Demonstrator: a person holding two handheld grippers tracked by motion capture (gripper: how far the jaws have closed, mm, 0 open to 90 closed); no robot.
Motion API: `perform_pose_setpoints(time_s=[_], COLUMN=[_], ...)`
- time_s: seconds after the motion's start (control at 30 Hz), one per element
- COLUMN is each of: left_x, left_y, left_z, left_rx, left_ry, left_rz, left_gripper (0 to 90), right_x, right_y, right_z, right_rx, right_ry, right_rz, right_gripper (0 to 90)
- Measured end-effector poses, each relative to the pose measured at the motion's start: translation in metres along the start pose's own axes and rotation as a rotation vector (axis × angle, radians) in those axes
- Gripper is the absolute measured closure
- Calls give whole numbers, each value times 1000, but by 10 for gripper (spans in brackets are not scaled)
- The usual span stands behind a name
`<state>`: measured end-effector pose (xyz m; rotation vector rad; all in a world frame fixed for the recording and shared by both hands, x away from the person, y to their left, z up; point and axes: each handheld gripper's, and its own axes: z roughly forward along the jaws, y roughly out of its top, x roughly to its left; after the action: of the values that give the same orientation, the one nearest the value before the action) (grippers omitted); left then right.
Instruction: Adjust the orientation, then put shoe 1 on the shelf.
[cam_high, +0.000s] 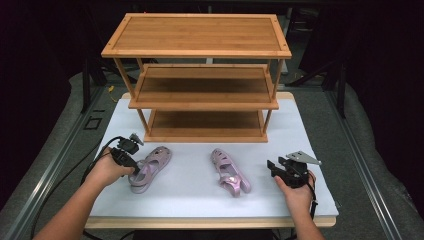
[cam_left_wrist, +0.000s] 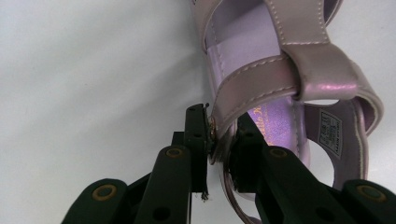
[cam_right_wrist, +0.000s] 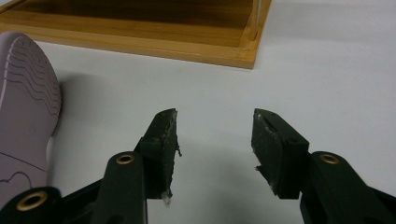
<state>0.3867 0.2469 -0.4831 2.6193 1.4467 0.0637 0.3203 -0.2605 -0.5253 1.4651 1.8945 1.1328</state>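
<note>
Left claw (cam_left_wrist: 212, 140) pinches the heel strap of the pink sandal (cam_high: 150, 168) lying toe-first toward the bamboo shoe rack (cam_high: 200, 75), while the right claw (cam_right_wrist: 214, 140) gapes empty beside the other sandal (cam_high: 229, 172).

The worktop (cam_high: 200, 197) has a white surface, plain and matte, and a light wooden edge (cam_high: 210, 221) shows along its near side. Its far part lies under the wooden rack (cam_high: 200, 35). Around the worktop there is a grey carpet floor (cam_high: 60, 125). One metal rail (cam_high: 45, 170) runs on the floor at the left and another rail (cam_high: 357, 150) at the right. A small dark square plate (cam_high: 93, 122) sits in the floor near the left rail. Black stand legs (cam_high: 320, 70) rise behind the worktop, in front of a dark background.
</note>
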Motion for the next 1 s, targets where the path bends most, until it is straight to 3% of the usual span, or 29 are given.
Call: perform_pose_setpoints(time_s=[0.13,0.4,0.47,0.53,0.6,0.83,1.0], left_x=[-1,2,2,3,3,5,9], left_y=[3,3,3,3,2,-3,-10], left_z=[2,2,2,1,1,-3,-11], left_rx=[25,29,24,16,5,-75,-165], left_ry=[7,-12,-17,6,-9,-35,-59], left_rz=[13,11,9,24,9,2,-25], left_gripper=[786,812,815,819,821,825,826], right_x=[-1,-2,-2,-2,-3,-3,-3], right_y=[0,-1,-1,-1,-1,-1,-1], right_z=[0,1,0,0,0,1,1], right_rx=[-2,4,3,-1,-1,1,0], right_ry=[6,11,14,15,14,14,17], right_rz=[4,15,20,25,27,29,37], right_gripper=[506,505,505,505,505,505,505])
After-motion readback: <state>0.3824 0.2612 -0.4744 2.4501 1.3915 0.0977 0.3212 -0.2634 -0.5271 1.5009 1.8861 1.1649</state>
